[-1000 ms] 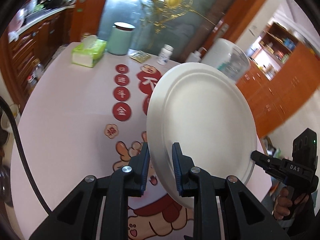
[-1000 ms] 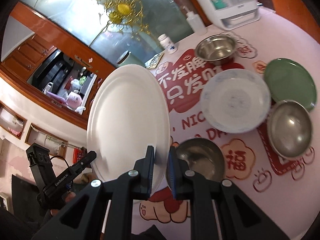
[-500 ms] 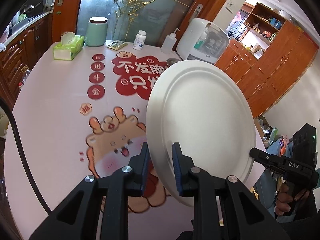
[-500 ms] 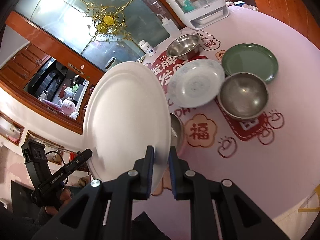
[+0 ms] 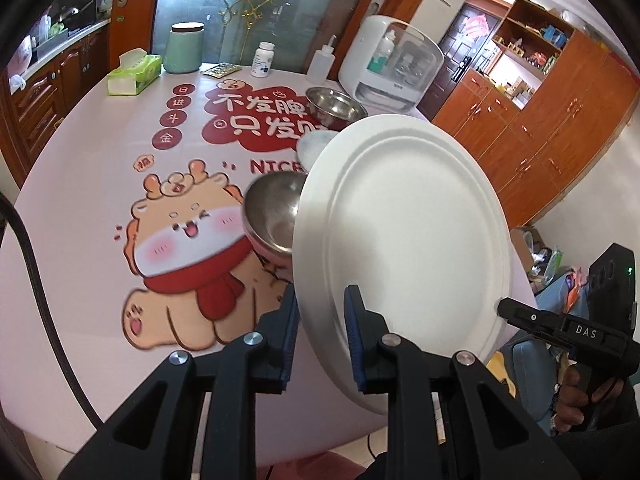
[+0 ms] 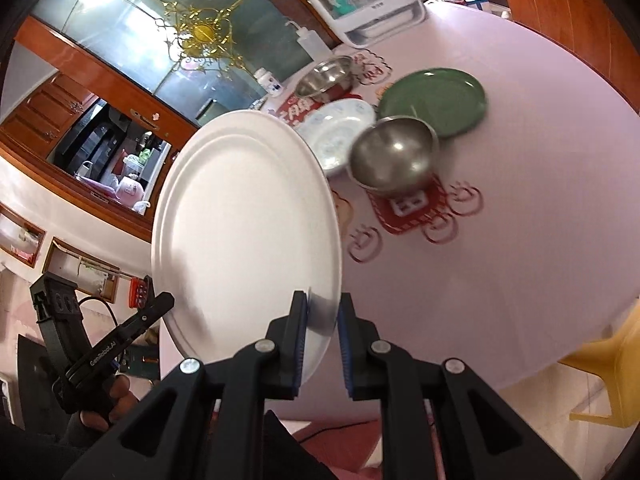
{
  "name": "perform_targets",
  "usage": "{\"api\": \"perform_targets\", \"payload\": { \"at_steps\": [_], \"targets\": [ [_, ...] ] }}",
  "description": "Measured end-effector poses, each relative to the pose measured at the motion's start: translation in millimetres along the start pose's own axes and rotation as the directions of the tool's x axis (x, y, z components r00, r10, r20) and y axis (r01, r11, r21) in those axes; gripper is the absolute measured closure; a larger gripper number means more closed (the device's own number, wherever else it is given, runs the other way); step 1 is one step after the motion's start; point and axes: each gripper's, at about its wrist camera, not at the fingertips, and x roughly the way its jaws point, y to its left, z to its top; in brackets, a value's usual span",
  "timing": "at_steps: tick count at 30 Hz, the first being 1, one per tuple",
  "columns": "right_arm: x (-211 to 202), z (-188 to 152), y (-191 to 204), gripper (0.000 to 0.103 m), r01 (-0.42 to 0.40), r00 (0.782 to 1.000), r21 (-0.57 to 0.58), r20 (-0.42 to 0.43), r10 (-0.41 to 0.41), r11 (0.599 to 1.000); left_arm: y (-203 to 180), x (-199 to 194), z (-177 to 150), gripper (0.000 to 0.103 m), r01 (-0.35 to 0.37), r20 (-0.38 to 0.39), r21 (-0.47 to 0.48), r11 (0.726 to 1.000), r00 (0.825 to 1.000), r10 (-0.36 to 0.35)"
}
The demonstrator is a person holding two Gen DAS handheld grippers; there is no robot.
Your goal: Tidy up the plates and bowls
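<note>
Two grippers hold one white plate (image 5: 404, 236) by opposite edges, tilted up above the pink surface (image 5: 80, 208). The left gripper (image 5: 322, 332) pinches the plate's rim at 6 o'clock in its own view, jaws narrow; the right gripper (image 6: 323, 320) clamps the opposite rim the same way. On the surface beyond lie a steel bowl (image 6: 394, 156) at 1 o'clock in the right view, a patterned plate (image 6: 340, 128) touching it, a green plate (image 6: 434, 100) behind, and a second steel bowl (image 6: 326, 78) further back.
</note>
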Motion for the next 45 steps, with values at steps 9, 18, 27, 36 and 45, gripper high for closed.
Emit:
{"api": "perform_targets", "payload": {
  "at_steps": [9, 18, 27, 36, 45],
  "targets": [
    [-1, -19, -45, 0.088, 0.023, 0.997, 0.018, -0.076, -0.022, 1.0, -32, 18, -32, 0.083, -0.022, -0.063, 0.012, 1.0, 0.998, 0.023],
    [21, -33, -73, 0.087, 0.06, 0.989, 0.05, -0.14, -0.052, 0.997, -42, 50, -54, 0.083, -0.07, -0.14, 0.064, 0.995, 0.987, 0.079],
    [55, -30, -86, 0.087, 0.147, 0.969, 0.034, -0.205, -0.137, 0.989, -39, 99, -64, 0.081, -0.136, -0.224, 0.116, 0.984, 0.961, 0.16],
    [72, -17, -82, 0.086, 0.185, 0.959, 0.0, -0.219, -0.18, 0.983, -30, 127, -57, 0.079, -0.185, -0.26, 0.099, 0.978, 0.944, 0.205],
    [81, -13, -79, 0.083, 0.215, 0.949, -0.043, -0.227, -0.219, 0.976, -27, 140, -56, 0.078, -0.208, -0.278, 0.095, 0.973, 0.933, 0.227]
  ]
}}
